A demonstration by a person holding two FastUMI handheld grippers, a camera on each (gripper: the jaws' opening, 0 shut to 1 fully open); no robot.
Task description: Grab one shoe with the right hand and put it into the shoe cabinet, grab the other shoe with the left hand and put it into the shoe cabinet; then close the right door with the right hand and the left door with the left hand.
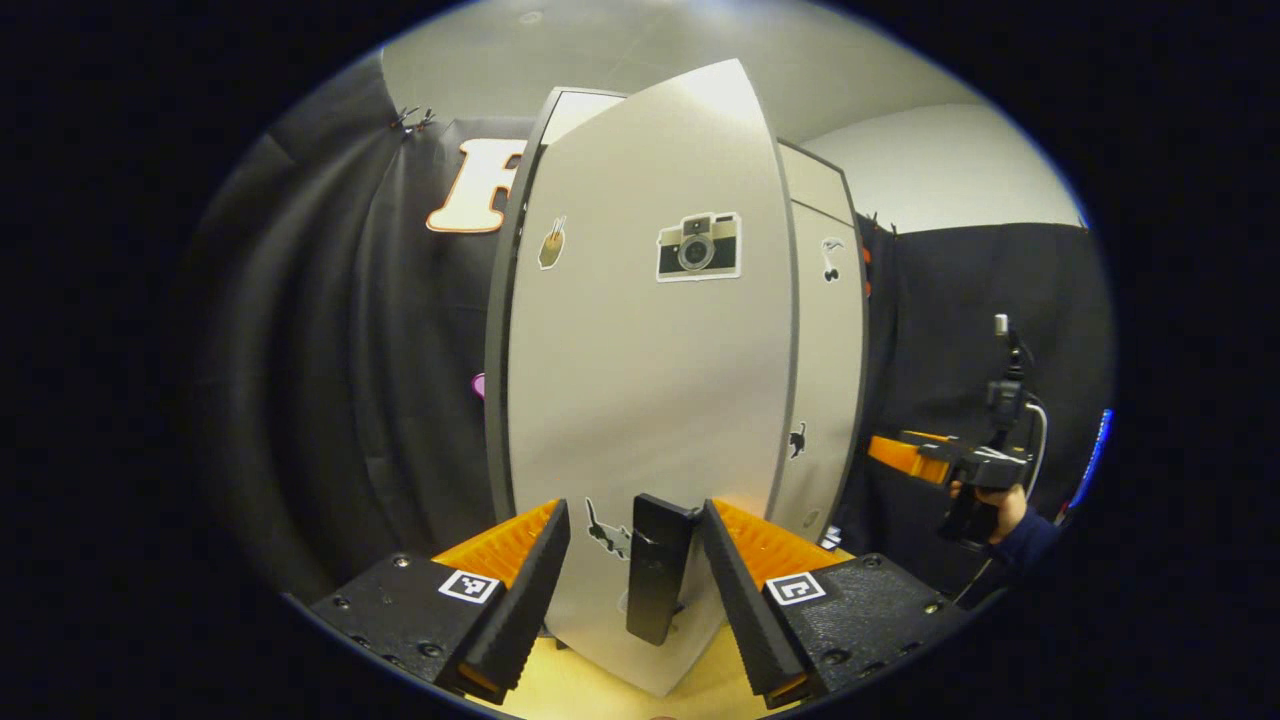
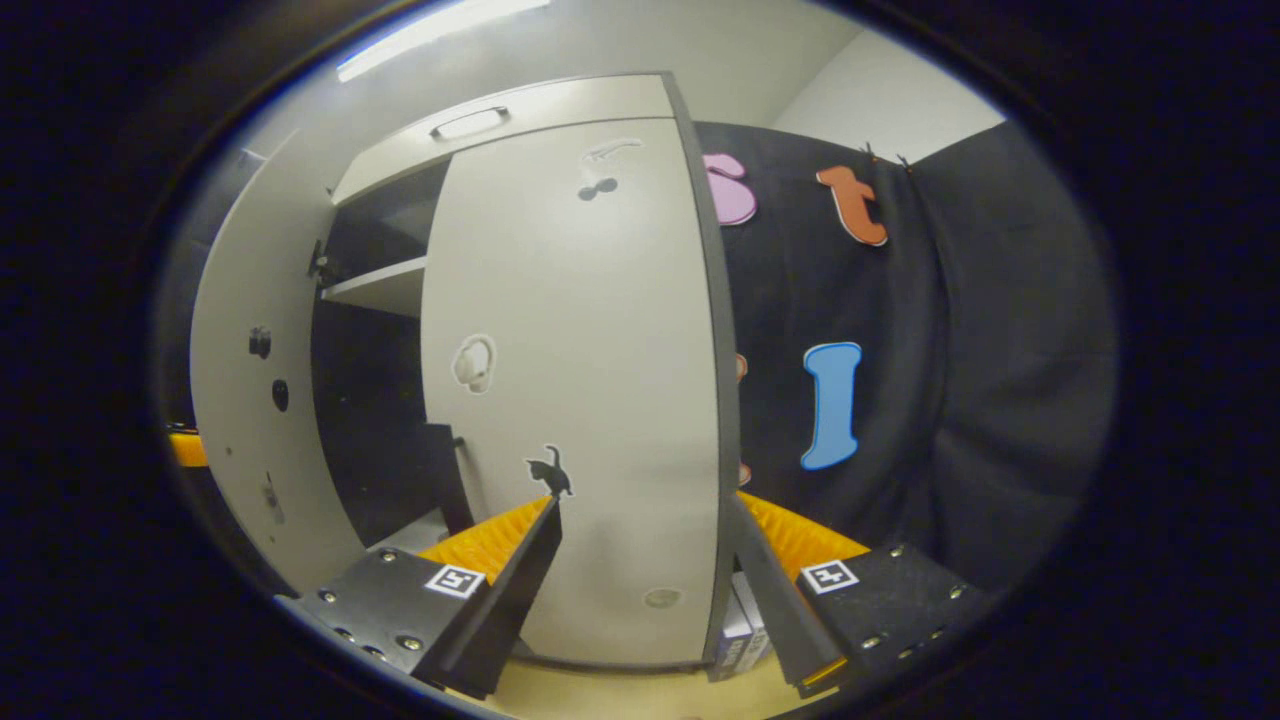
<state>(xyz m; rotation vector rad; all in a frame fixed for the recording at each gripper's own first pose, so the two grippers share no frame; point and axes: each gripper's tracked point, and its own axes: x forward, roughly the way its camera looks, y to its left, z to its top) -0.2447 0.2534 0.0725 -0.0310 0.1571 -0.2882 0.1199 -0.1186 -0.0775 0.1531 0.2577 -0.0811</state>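
The shoe cabinet's left door [image 1: 640,370] stands partly ajar, swung toward me, with stickers on its pale face. Its black upright handle [image 1: 655,575] sits between the fingers of my left gripper [image 1: 635,515], which is open with a gap on each side of the handle. The right door [image 1: 825,350] lies flat against the cabinet. My right gripper [image 2: 645,505] is open, close in front of the right door [image 2: 580,350] near its lower part. To that door's left, the left door's inner side [image 2: 250,400] and a dark interior with a shelf [image 2: 375,285] are visible.
Farther right in the left gripper view, a hand [image 1: 1000,500] holds the right gripper [image 1: 880,450] beside the cabinet. Black cloth walls surround the cabinet. A small box [image 2: 735,630] sits at the cabinet's lower right corner on the pale wooden floor [image 1: 600,690].
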